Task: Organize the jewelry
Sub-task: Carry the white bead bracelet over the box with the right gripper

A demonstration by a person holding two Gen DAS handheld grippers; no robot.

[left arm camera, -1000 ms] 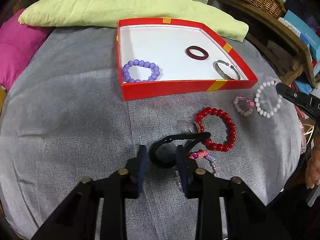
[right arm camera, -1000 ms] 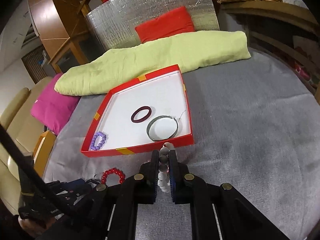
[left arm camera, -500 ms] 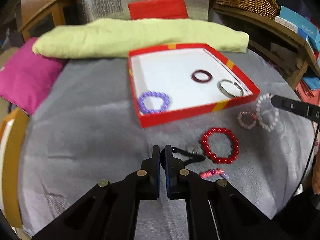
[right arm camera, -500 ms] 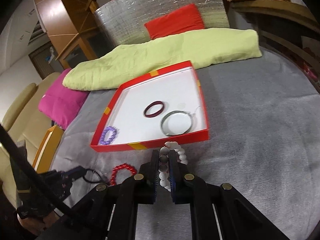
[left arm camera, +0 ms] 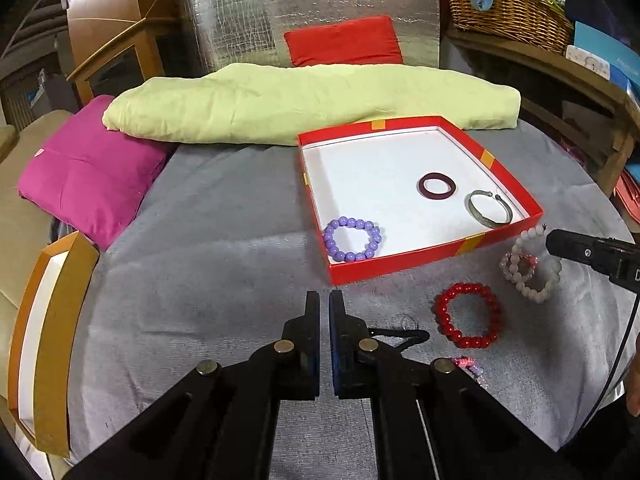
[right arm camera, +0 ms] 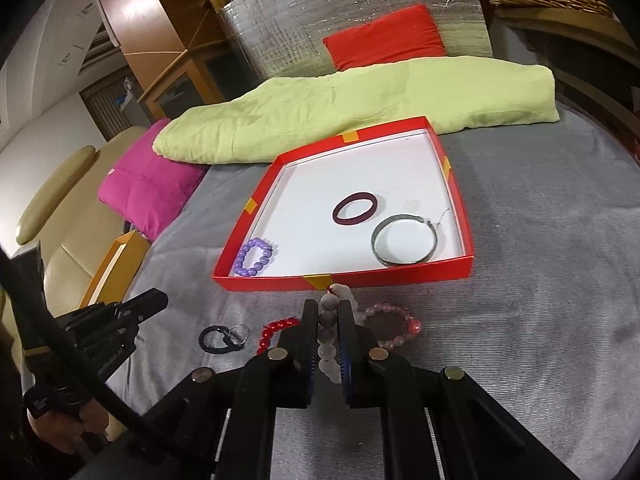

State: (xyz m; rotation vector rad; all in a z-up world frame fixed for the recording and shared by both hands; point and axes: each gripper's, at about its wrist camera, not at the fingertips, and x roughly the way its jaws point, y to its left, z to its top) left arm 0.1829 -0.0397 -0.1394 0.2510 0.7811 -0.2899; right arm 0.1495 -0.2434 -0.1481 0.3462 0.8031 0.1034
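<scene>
A red box (left arm camera: 400,265) (right arm camera: 360,279) on the grey cloth holds a purple bead bracelet (left arm camera: 352,240) (right arm camera: 254,258), a maroon ring (left arm camera: 437,186) (right arm camera: 355,209) and a silver bangle (left arm camera: 490,208) (right arm camera: 404,246). My left gripper (left arm camera: 324,308) (right arm camera: 160,300) is shut with nothing in it, raised above the cloth. A black loop (left arm camera: 400,335) (right arm camera: 218,340) lies just right of it. My right gripper (right arm camera: 328,320) (left arm camera: 554,242) is shut on a white bead bracelet (right arm camera: 329,334) (left arm camera: 532,288) near the box's front wall. A red bead bracelet (left arm camera: 468,316) (right arm camera: 276,328) and a pink one (left arm camera: 518,268) (right arm camera: 396,324) lie beside it.
A small pink and purple bracelet (left arm camera: 468,364) lies by the left gripper's arm. A yellow-green pillow (left arm camera: 312,104) runs behind the box, with a magenta cushion (left arm camera: 92,168) at the left. A wooden frame (left arm camera: 52,340) sits at the left edge. A wicker basket (left arm camera: 508,4) stands at the back right.
My left gripper has shut and risen off the black loop, which stays on the cloth. My right gripper still grips the white bracelet and has shifted a little sideways.
</scene>
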